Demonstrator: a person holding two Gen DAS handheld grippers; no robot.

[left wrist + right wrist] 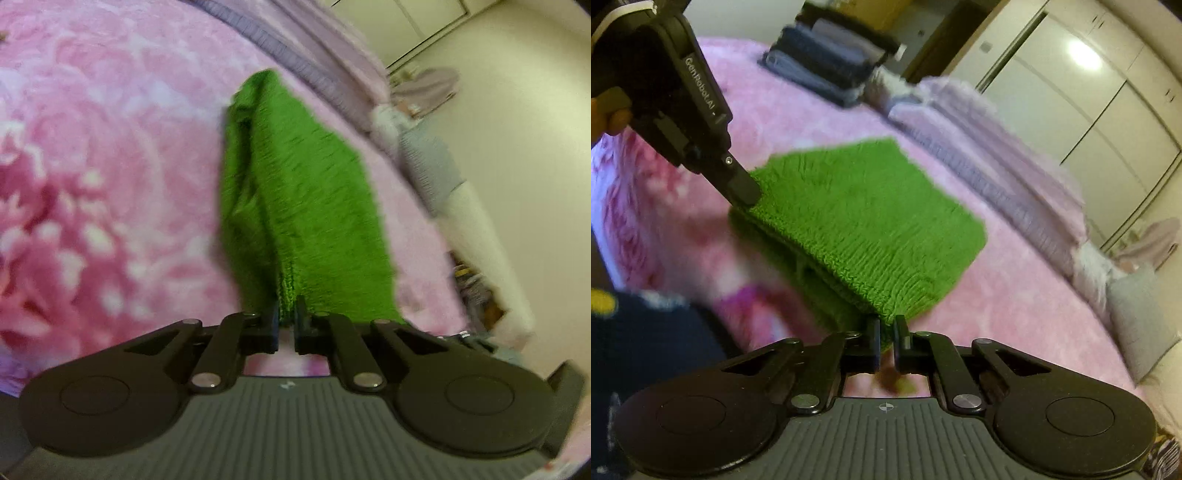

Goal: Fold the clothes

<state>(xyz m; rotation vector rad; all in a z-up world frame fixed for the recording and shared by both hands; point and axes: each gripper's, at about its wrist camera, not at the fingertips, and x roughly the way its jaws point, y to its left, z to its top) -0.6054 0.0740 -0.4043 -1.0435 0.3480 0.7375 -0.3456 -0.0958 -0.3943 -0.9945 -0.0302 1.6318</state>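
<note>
I have the green knit garment (864, 221) mid-frame over the pink blanket (997, 302), already doubled; left gripper (286, 321) and right gripper (886, 343) both pinch its edge; laying flat remains.

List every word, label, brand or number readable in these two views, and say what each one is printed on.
"GenRobot.AI": white lettering along the black body of the left gripper, seen in the right wrist view.
Small white logo mark on the ribbed grey body of the left gripper: a symbol, too blurred to read.
Small crosshair mark on the body of the right gripper: a symbol, no text.
Nothing readable on the green knit garment or pink blanket.
</note>
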